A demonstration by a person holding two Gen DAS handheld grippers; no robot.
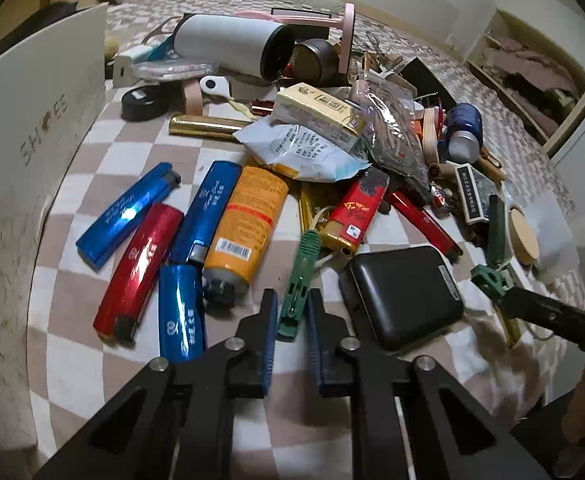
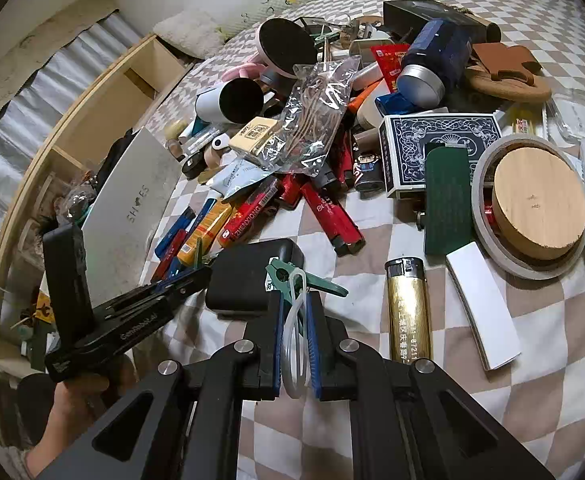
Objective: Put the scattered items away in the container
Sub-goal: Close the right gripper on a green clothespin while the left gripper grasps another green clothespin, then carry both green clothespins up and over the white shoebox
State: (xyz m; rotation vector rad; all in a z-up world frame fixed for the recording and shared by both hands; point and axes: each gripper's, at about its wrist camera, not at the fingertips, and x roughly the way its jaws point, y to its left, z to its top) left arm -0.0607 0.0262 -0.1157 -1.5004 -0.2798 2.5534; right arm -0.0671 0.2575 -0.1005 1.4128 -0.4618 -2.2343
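Observation:
My left gripper [image 1: 292, 304] is shut on the lower end of a green clothes peg [image 1: 300, 264], which lies on the checked cloth between an orange tube [image 1: 248, 220] and a black power bank [image 1: 400, 296]. My right gripper [image 2: 294, 300] is shut on a second green peg [image 2: 288, 276] with a white plastic loop [image 2: 292, 344] hanging between the pads. In the left wrist view, the right gripper [image 1: 504, 296] and its peg [image 1: 488, 280] sit at the far right. The left gripper [image 2: 196, 276] shows in the right wrist view. A white shoe box [image 1: 32, 140] stands to the left.
Several blue and red lighters [image 1: 132, 208] lie beside the box. A heap behind holds a white tumbler [image 1: 228, 44], a card pack [image 2: 440, 148], a wooden lid [image 2: 540, 208] and a gold lighter [image 2: 408, 312]. A hand [image 2: 72, 420] holds the left gripper.

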